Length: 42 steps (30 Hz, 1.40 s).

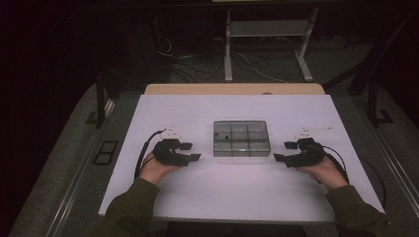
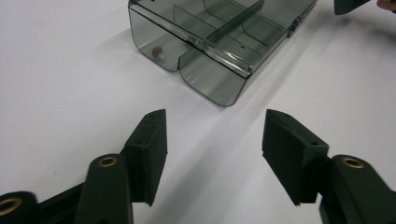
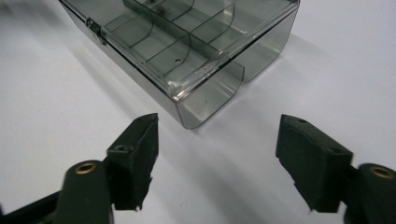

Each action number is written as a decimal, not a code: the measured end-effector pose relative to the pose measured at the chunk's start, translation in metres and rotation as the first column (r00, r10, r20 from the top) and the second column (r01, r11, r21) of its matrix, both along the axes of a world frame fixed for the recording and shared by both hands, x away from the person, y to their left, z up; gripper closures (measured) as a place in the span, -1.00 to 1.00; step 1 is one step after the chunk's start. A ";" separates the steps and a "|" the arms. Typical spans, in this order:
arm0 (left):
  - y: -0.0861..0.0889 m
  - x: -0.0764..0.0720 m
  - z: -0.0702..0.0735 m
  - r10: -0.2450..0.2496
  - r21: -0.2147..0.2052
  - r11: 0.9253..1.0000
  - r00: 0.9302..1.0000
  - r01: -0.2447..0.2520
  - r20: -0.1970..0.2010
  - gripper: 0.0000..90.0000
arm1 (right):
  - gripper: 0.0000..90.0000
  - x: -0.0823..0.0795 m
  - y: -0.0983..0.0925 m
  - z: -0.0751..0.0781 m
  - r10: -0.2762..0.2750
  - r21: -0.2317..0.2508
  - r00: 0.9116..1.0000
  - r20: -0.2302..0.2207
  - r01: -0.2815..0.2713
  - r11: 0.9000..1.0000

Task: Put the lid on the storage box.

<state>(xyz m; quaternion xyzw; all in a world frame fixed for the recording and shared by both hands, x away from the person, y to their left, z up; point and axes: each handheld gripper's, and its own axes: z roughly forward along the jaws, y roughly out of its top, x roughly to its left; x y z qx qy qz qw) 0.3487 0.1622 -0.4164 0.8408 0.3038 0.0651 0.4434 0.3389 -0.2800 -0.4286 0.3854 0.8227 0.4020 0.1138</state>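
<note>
2 tools flank 1 clear divided box (image 1: 241,138) on white worktop (image 1: 227,192): left tool (image 1: 190,151) at 9 o'clock, right tool (image 1: 284,151) at 3 o'clock, both wide, empty.

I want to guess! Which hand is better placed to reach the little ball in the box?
Probably left. The little ball sits in a compartment on the box's left side, nearer the open left tongs than the right tongs.
</note>
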 end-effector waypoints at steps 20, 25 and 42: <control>0.015 -0.039 -0.011 0.012 -0.012 1.000 0.999 -0.012 0.030 -0.80 | -0.74 -0.040 -0.004 -0.005 -0.028 0.038 0.999 0.034 0.027 0.999; 0.015 -0.043 -0.010 0.010 -0.009 1.000 0.999 -0.010 0.038 -0.87 | -0.74 -0.050 -0.007 -0.003 -0.045 0.032 0.998 0.055 0.043 0.999; 0.007 -0.051 -0.015 -0.007 0.012 1.000 0.999 0.007 0.052 -1.00 | -0.78 -0.073 -0.012 -0.004 -0.031 0.038 0.995 0.092 0.028 0.999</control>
